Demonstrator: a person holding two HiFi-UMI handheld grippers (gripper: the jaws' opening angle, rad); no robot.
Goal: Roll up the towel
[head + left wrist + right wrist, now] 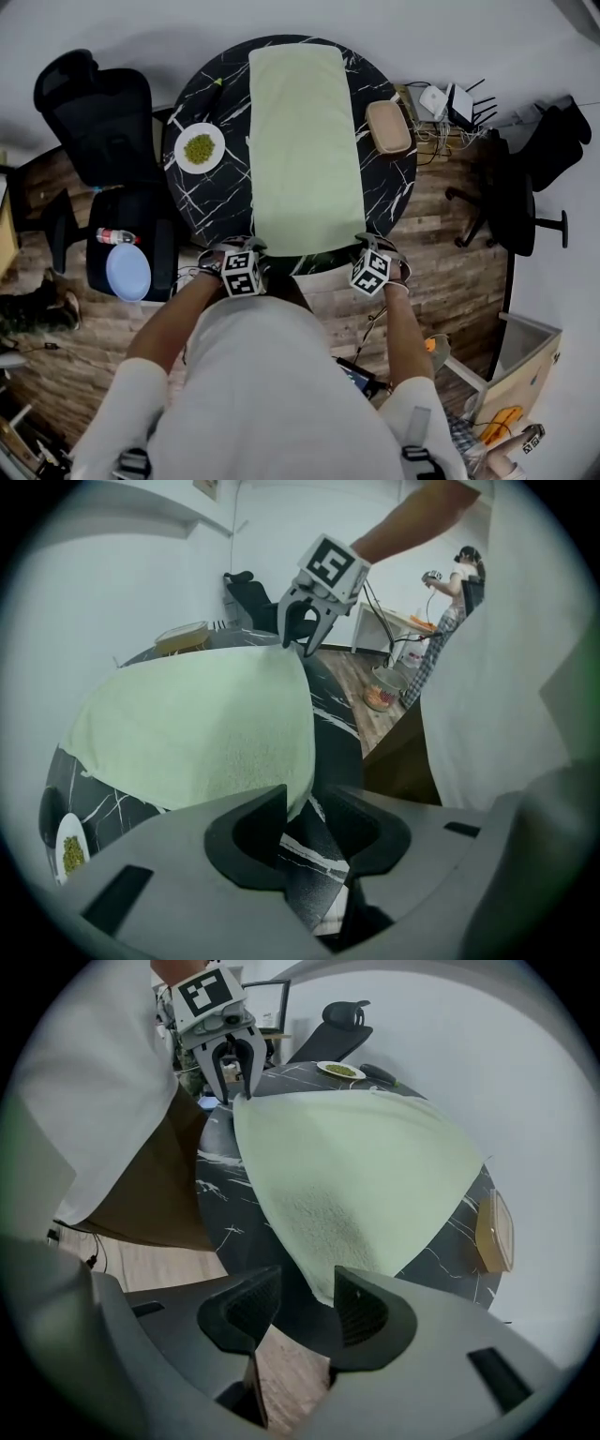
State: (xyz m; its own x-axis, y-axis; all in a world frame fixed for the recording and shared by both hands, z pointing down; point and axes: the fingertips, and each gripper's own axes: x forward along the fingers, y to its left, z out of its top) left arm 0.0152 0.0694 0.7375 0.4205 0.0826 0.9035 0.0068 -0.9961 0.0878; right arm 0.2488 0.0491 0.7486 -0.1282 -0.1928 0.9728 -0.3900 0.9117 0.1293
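A pale green towel lies flat and lengthwise on the round black marble table, its near edge at the table's front rim. My left gripper is at the near left corner and my right gripper at the near right corner, both pointing steeply down. In the left gripper view the towel corner hangs between the jaws of my left gripper, resting against one jaw with a gap left. In the right gripper view the towel corner sits beside one jaw of my right gripper, unpinched.
A white plate of green food sits on the table left of the towel, a wooden tray on its right. A black office chair stands at the left, another chair at the right. A blue plate rests on a low black seat.
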